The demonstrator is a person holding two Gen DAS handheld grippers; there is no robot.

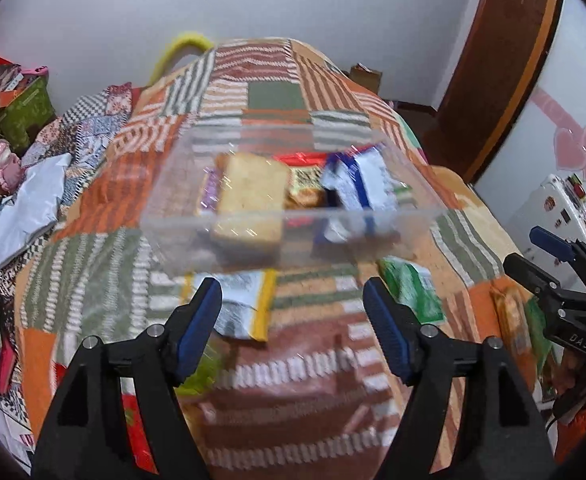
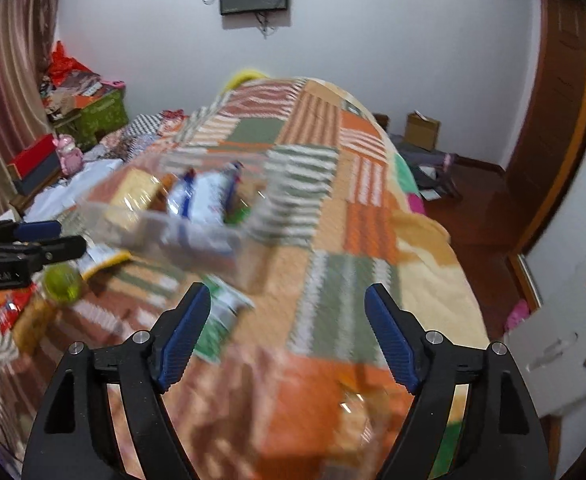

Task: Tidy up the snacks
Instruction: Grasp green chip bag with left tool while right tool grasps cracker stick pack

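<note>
A clear plastic box [image 1: 173,224] sits on the patchwork bedspread and holds a slice of cake [image 1: 253,192], a blue-and-white packet [image 1: 357,184] and other snacks. My left gripper [image 1: 293,300] is open and empty just in front of the box. A white-and-yellow packet [image 1: 245,304] lies between its fingers and a green packet [image 1: 413,288] lies to the right. My right gripper [image 2: 289,308] is open and empty over the bedspread. The box [image 2: 197,236] lies to its front left, blurred. A green-and-white packet [image 2: 221,316] is by its left finger.
The bed [image 1: 277,92] fills both views. More snack packets lie at the right [image 1: 513,312] and near left [image 1: 133,432]. Boxes and clutter [image 1: 17,108] stand at the left. A wooden door [image 2: 553,128] and a white fridge [image 2: 565,340] are to the right.
</note>
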